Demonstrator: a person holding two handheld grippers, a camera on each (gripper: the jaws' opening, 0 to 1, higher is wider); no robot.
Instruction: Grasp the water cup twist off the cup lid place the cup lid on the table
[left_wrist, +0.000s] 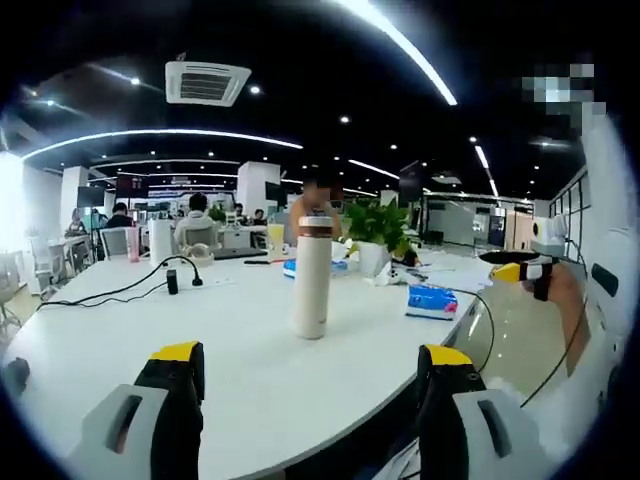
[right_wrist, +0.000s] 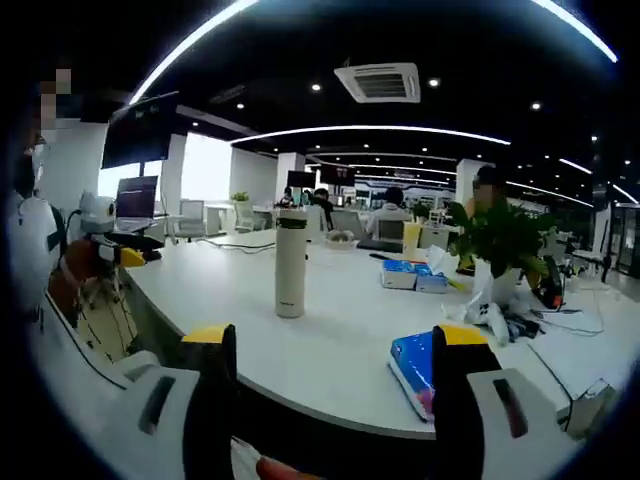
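Cup upright on white worktop, lid on; both claws open, clear of it.

Left claw (left_wrist: 310, 365) jaws spread, empty; cup (left_wrist: 311, 275) stands ahead between them, lid (left_wrist: 314, 225) on top. Right claw (right_wrist: 335, 345) also spread, empty; cup (right_wrist: 291, 264) ahead, nearer its left jaw. Blue packet (right_wrist: 412, 368) beside right jaw. Potted plant (right_wrist: 497, 245) farther back on worktop (right_wrist: 340, 340). Black cable (left_wrist: 120, 292) left of cup.
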